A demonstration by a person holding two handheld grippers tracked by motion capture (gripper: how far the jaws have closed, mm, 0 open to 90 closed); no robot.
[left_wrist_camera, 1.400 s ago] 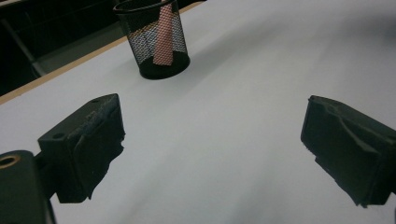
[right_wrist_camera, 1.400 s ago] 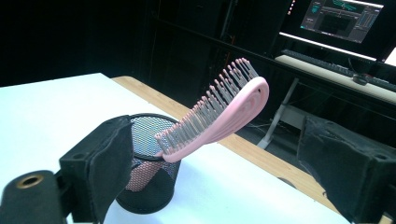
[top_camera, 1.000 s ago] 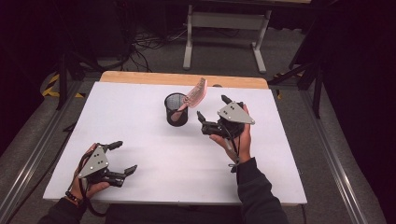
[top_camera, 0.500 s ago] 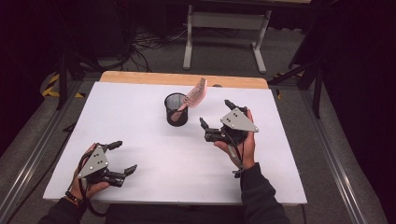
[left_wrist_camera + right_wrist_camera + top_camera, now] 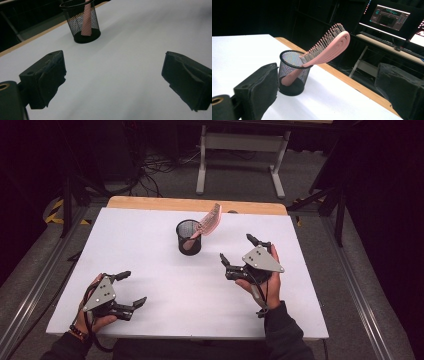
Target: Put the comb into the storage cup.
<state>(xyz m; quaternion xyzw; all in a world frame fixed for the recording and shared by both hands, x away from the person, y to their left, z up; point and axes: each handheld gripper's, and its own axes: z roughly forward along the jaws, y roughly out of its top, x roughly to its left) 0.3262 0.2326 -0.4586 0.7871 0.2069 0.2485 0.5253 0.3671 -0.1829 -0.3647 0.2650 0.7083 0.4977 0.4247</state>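
Pink hairbrush (image 5: 207, 224) in cup — beyond right gripper (image 5: 239, 253)

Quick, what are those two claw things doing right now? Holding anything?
Left gripper: open, holding nothing, low over the table.
Right gripper: open, holding nothing, facing the hairbrush.

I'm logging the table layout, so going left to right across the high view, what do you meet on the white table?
Left hand-held gripper → black mesh cup → pink hairbrush leaning out of the cup to its right → right hand-held gripper.
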